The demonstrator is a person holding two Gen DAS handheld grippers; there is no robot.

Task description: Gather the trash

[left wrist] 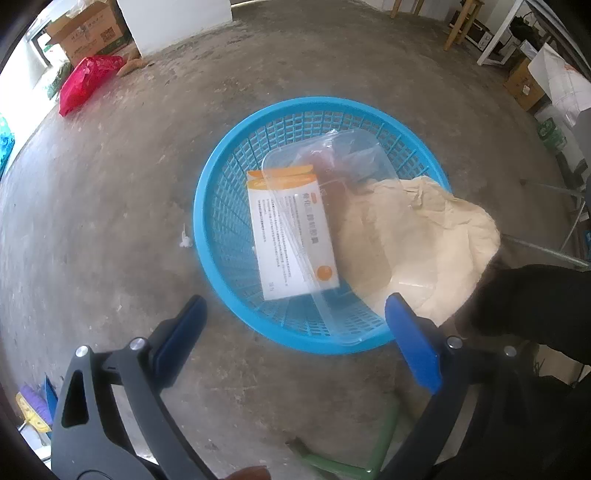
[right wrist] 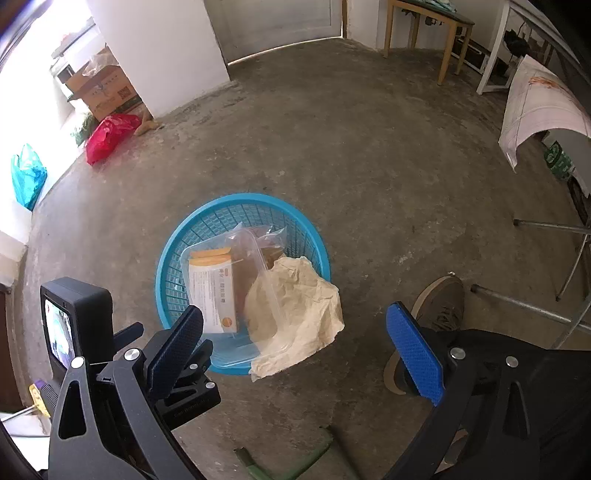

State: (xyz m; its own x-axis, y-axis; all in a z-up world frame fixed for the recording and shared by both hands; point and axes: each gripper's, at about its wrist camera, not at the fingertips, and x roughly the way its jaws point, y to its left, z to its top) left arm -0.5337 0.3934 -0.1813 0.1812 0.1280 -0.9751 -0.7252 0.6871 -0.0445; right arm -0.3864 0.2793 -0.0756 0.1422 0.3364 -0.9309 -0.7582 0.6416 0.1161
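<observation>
- Two hand-held grippers, both mine, hang over a bare concrete floor [right wrist: 369, 166]; neither has hold of anything.
- Far left by the wall, a crumpled red plastic bag [left wrist: 86, 83] lies beside a cardboard box [left wrist: 92, 31], well apart from me; I judge it the likeliest trash not yet gathered.
- My left hand-held gripper [left wrist: 295, 314] has its jaws spread wide, straight above the near rim of the round blue basket [left wrist: 207, 206], and is the nearer of the two to it.
- Inside the lattice-walled basket, a flat white-and-orange carton [left wrist: 291, 236] lies with its long axis running away from me, under a clear, stiff plastic tray [left wrist: 332, 158].
- Right of those, creased tan paper [left wrist: 417, 236] drapes over the basket's rim, soft and rumpled.
- My right hand-held gripper [right wrist: 295, 347] gapes equally wide, higher and farther back, with my shoe [right wrist: 439, 306] just right of it.
</observation>
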